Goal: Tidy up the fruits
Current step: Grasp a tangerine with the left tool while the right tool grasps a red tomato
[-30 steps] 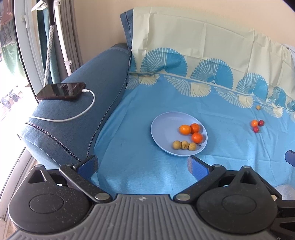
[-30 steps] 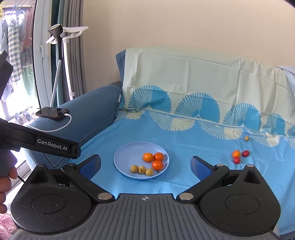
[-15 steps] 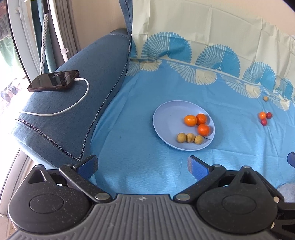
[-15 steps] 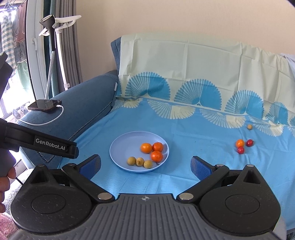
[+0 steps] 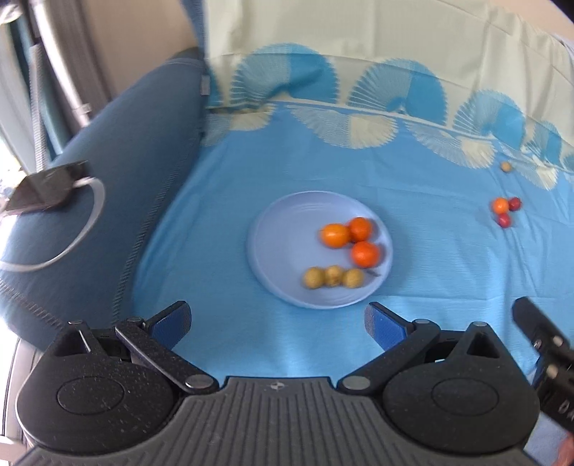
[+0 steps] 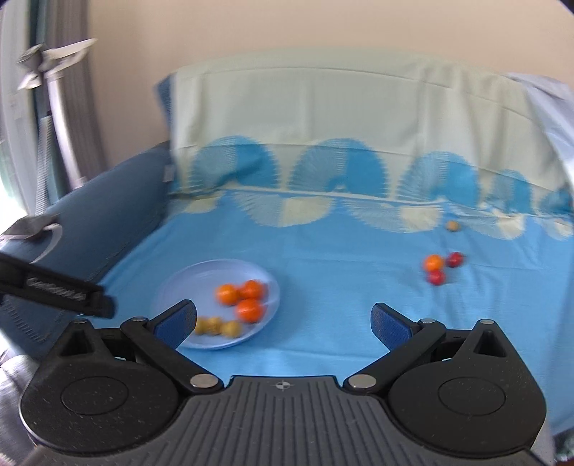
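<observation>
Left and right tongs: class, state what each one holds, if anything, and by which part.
Nothing is held. The left tongs and right tongs are both open and empty; the fruit lies on the round pale-blue plate and blue sheet.

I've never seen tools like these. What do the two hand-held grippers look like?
Both look alike: the left gripper and right gripper have a black speckled plastic body with two round discs, a ribbed grey centre, silver rivets, and angled black arms ending in blue padded fingers.

Beige wall (image 6: 287,32), blue sofa armrest (image 5: 136,150)
</observation>
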A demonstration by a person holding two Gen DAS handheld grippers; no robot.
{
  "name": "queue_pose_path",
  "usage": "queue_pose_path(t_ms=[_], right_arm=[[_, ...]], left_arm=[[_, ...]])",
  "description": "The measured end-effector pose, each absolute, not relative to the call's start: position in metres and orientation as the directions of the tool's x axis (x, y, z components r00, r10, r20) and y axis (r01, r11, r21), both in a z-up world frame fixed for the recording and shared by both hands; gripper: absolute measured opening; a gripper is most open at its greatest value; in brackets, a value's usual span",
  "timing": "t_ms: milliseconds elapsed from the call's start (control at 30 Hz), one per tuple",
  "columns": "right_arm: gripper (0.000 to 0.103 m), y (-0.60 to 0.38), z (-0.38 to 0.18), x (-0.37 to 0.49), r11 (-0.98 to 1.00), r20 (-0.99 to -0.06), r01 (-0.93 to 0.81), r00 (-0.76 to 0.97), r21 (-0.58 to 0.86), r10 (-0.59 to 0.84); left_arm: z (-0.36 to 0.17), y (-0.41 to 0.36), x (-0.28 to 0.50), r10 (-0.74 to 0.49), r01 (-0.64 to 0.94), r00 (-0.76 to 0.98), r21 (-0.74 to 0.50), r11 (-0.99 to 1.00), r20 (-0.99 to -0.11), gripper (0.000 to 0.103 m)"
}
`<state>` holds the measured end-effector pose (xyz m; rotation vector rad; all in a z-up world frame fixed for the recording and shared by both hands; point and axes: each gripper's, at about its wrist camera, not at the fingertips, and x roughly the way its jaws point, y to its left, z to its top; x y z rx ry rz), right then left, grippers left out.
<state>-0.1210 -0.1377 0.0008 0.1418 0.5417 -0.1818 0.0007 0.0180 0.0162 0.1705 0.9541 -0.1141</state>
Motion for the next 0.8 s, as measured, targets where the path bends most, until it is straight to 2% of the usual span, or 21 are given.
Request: queue_pose_path(t_ms=[433, 633, 800], right_arm=[[0.102, -0.317, -0.051, -0.099, 0.781, -0.550, 0.620, 0.679, 0.075, -0.486], [0.102, -0.410, -0.103, -0.052, 0.620, -0.563, 0.783, 0.535, 0.049, -0.630], [0.102, -0.450, -0.154, -0.018, 0.576, -0.600, 0.818, 0.462, 0.002, -0.653]], left_arm=[[-0.032, -0.195, 0.096, -0.223, 0.476, 0.410, 0.000, 0.879, -0.884, 0.103], [-0.081, -0.317, 0.159, -0.258, 0.566, 0.334, -0.027, 0.824, -0.906, 0.103], [-0.130, -0.388, 0.201, -0.205, 0.587, 0.289, 0.004, 0.810, -0.935, 0.103]])
